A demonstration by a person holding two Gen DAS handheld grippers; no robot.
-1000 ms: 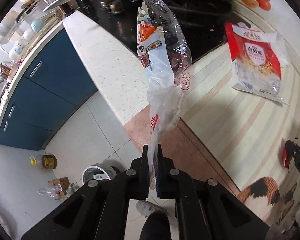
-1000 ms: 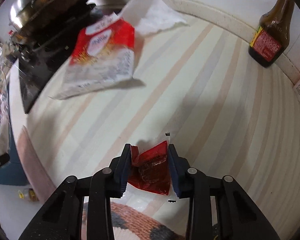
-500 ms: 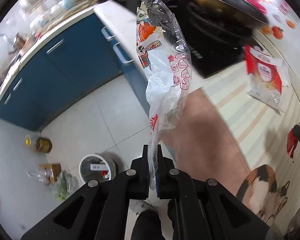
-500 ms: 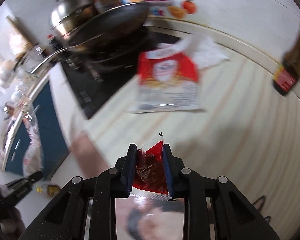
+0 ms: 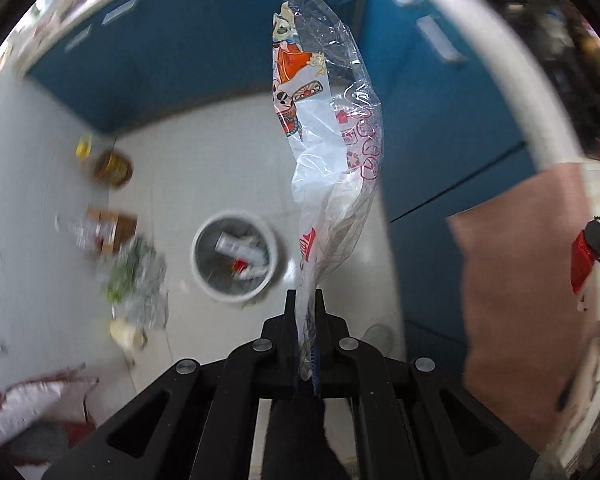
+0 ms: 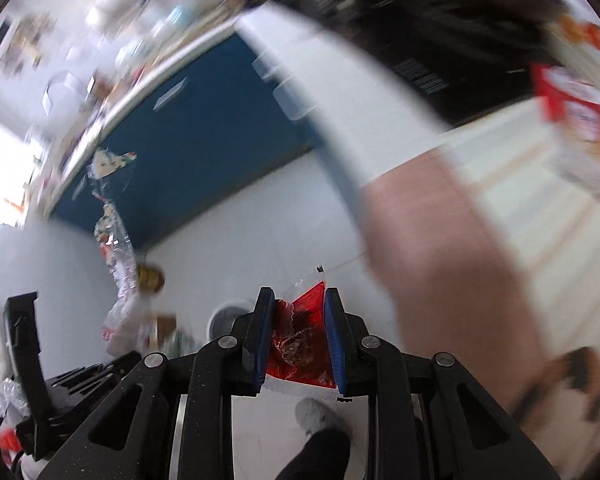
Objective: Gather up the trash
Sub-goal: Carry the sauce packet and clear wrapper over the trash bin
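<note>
My left gripper (image 5: 305,300) points down at the floor, shut on the end of a long clear plastic wrapper (image 5: 328,128) printed in red and orange. A round white trash bin (image 5: 236,258) holding some litter stands on the floor just left of the fingertips. My right gripper (image 6: 300,300) is shut on a small red sauce packet (image 6: 302,344), past the counter edge, with the bin's rim (image 6: 224,316) partly showing behind its left finger. The right wrist view also catches the wrapper (image 6: 118,272) hanging at the left. The red packet (image 5: 582,258) shows at the left wrist view's right edge.
Blue cabinets (image 5: 180,52) line the floor's far side. An oil bottle (image 5: 110,166), a cardboard box (image 5: 114,228) and a bag of greens (image 5: 134,276) lie left of the bin. A pinkish mat (image 5: 512,280) covers the counter, where a red-and-white bag (image 6: 580,120) lies. A shoe (image 6: 320,412) shows below.
Both grippers have swung off the counter and out over the floor with their loads. The bin now lies near the left fingertips. The right jaws have tightened on the red packet.
</note>
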